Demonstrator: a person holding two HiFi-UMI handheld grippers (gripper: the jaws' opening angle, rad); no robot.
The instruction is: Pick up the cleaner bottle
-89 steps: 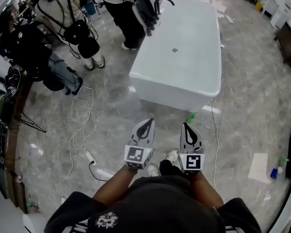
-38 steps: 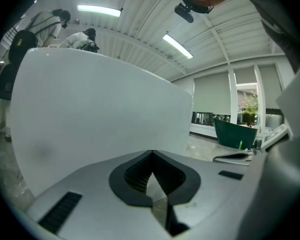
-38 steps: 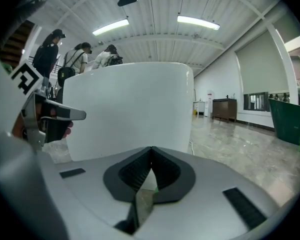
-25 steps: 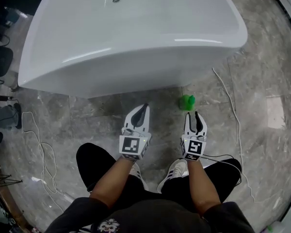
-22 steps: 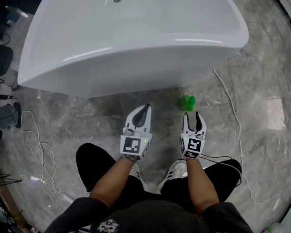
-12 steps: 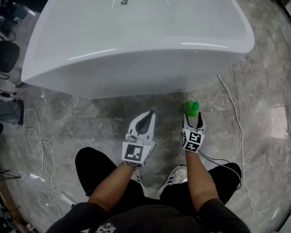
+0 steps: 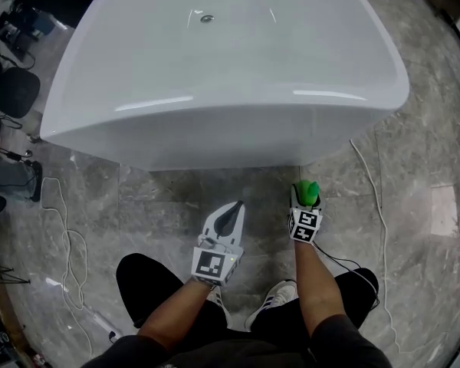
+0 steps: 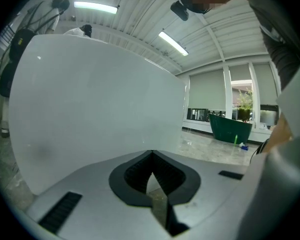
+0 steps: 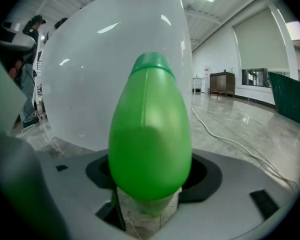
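The green cleaner bottle (image 9: 150, 134) stands upright on the grey marble floor (image 7: 161, 198), just in front of the rounded end of a large white bathtub (image 7: 215, 67). In the head view its green top shows directly ahead of the right gripper's marker cube.

The right gripper (image 7: 307, 199) is low, near the floor, tilted downward, with its jaws set round the bottle. They have just been opening and now stand wide apart, one on each side of the bottle's broad body. In the right gripper view the bottle fills almost the whole gap, with its narrower base on the floor tiles between the dark pads. Whether the pads touch its sides cannot be told; no squeeze shows.

The left gripper (image 7: 235, 205) hangs to the left of the right one, well apart from the bottle, and points towards the side of the bathtub. Its jaws are closed tip to tip and hold nothing; only floor shows through the small gap behind the tips.

A white cable (image 7: 372, 182) runs across the floor to the right of the bottle. The person's shoe (image 7: 280, 294) shows below the grippers.
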